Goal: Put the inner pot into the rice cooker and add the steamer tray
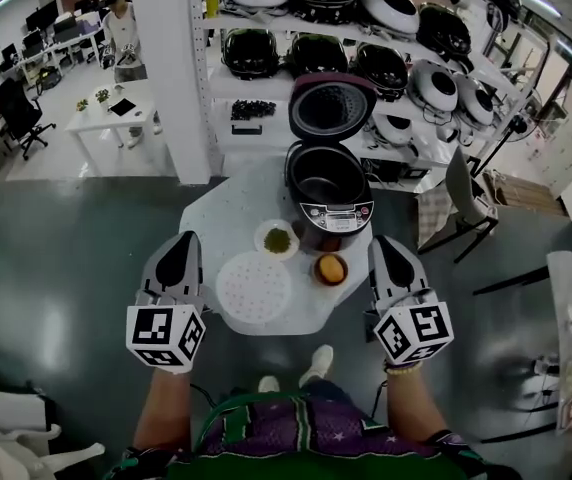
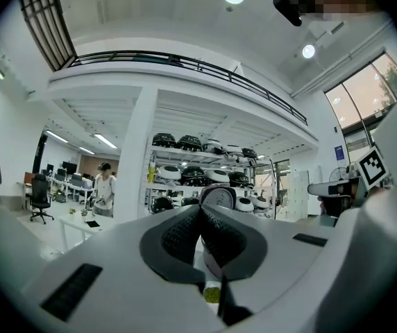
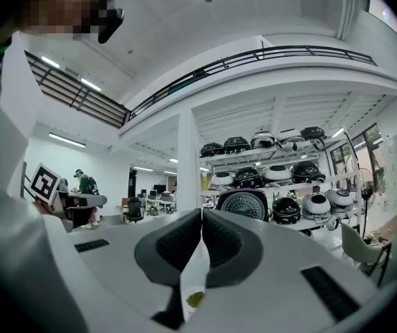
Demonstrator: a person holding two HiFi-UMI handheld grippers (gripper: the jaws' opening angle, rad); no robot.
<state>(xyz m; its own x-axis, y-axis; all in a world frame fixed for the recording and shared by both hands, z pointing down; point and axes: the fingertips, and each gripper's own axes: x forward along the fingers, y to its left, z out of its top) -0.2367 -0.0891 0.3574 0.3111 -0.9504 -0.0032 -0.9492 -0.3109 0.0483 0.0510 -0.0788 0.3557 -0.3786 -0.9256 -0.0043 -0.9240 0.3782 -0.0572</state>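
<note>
The black rice cooker [image 1: 328,183] stands open at the far side of a small white table [image 1: 221,218], its lid [image 1: 331,108] tipped up. Its inside is dark and round; I cannot tell whether the inner pot sits in it. The white perforated steamer tray [image 1: 253,288] lies flat on the table's near side. My left gripper [image 1: 186,240] hangs shut and empty left of the tray. My right gripper [image 1: 380,244] is shut and empty right of the table. In the left gripper view the pads [image 2: 184,231] meet; in the right gripper view the pads [image 3: 221,238] meet too.
A small bowl of green bits [image 1: 277,239] and a small bowl with something orange [image 1: 331,268] sit between tray and cooker. Shelves [image 1: 366,58] full of rice cookers stand behind, beside a white pillar [image 1: 181,68]. A chair [image 1: 461,203] stands right; a person [image 1: 121,33] stands far back left.
</note>
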